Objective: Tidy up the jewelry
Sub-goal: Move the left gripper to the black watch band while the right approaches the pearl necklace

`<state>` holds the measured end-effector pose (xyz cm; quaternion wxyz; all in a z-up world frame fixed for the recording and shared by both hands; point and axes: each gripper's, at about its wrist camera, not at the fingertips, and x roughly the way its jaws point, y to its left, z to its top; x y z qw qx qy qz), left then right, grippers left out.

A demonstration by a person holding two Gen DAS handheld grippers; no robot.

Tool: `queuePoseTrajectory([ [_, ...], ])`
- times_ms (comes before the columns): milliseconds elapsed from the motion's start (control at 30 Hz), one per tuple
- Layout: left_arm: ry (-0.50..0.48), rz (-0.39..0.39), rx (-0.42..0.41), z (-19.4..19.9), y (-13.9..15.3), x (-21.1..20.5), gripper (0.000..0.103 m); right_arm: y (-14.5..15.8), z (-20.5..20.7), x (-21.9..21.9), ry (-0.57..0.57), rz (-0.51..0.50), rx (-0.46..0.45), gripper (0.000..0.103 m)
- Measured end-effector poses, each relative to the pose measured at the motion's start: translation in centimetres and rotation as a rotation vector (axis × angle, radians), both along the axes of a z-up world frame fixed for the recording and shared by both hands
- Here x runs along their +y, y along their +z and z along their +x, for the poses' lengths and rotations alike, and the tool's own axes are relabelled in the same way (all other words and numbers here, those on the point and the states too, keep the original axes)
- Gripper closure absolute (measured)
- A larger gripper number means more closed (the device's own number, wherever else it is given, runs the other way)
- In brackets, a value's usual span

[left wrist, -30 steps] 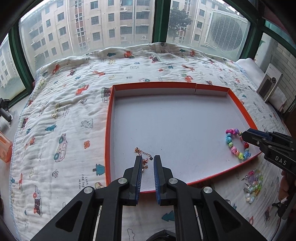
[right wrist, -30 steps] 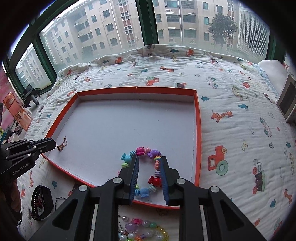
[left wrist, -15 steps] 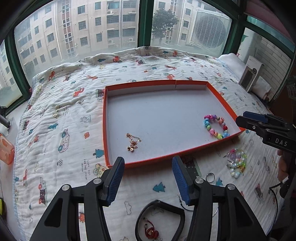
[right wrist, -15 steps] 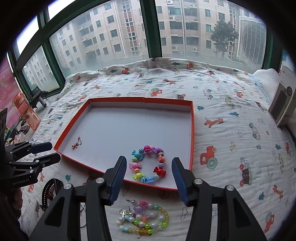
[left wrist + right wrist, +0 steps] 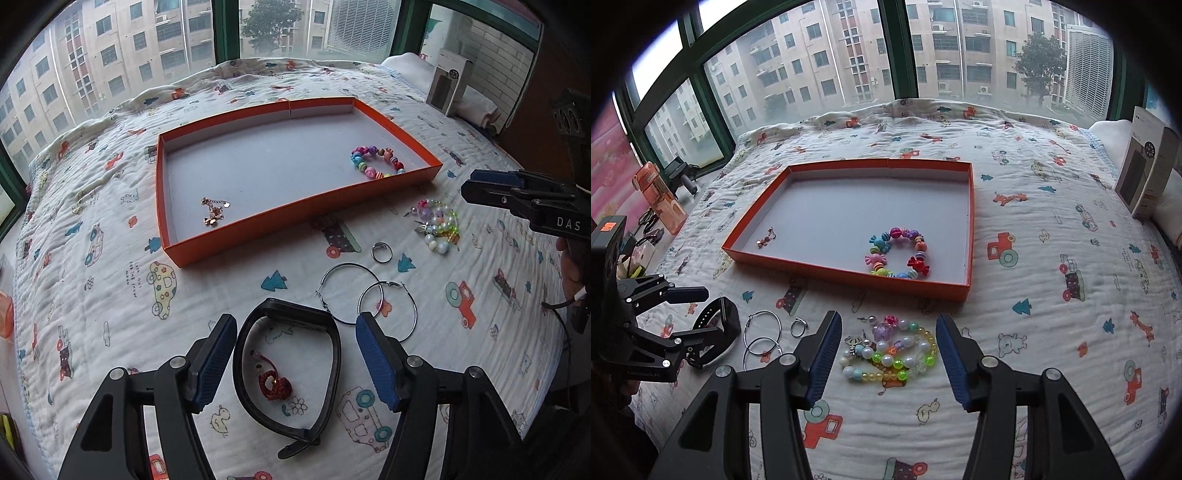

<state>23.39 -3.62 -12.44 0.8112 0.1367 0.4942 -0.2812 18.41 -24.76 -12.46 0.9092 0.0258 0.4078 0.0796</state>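
An orange tray (image 5: 258, 225) (image 5: 834, 275) lies on the quilt. It holds a gold chain (image 5: 213, 213) (image 5: 765, 238) and a colourful bead bracelet (image 5: 376, 162) (image 5: 897, 258). My left gripper (image 5: 295, 354) (image 5: 698, 314) is open above a black wristband (image 5: 291, 369) (image 5: 716, 332) with a red charm (image 5: 275, 386) inside it. My right gripper (image 5: 886, 354) (image 5: 487, 188) is open around a pale bead bracelet (image 5: 890, 352) (image 5: 437, 223). Two hoop earrings (image 5: 365, 304) (image 5: 762, 334) and a ring (image 5: 382, 253) (image 5: 798, 328) lie between them.
A patterned quilt (image 5: 110, 295) (image 5: 1052, 295) covers the surface under the window. A grey box (image 5: 448, 86) (image 5: 1148, 173) stands at the far right. An orange bottle (image 5: 659, 199) and clutter sit at the left edge.
Both grippers released their pieces in the tray, opened wide and drew back towards me. They now hover over the loose jewelry on the quilt in front of the tray.
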Motion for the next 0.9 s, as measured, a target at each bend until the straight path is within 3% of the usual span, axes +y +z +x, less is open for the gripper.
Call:
queuePoseTrajectory([
  [600, -0.08, 0.062, -0.027, 0.6, -2.0, -0.8, 0.032, -1.6, -1.7, -0.5, 0.015, 0.002, 0.04, 0.044],
  [900, -0.04, 0.046, -0.063, 0.1, -2.2, -0.7, 0.044, -2.6, -1.8, -1.4, 0.007, 0.024, 0.076, 0.045],
])
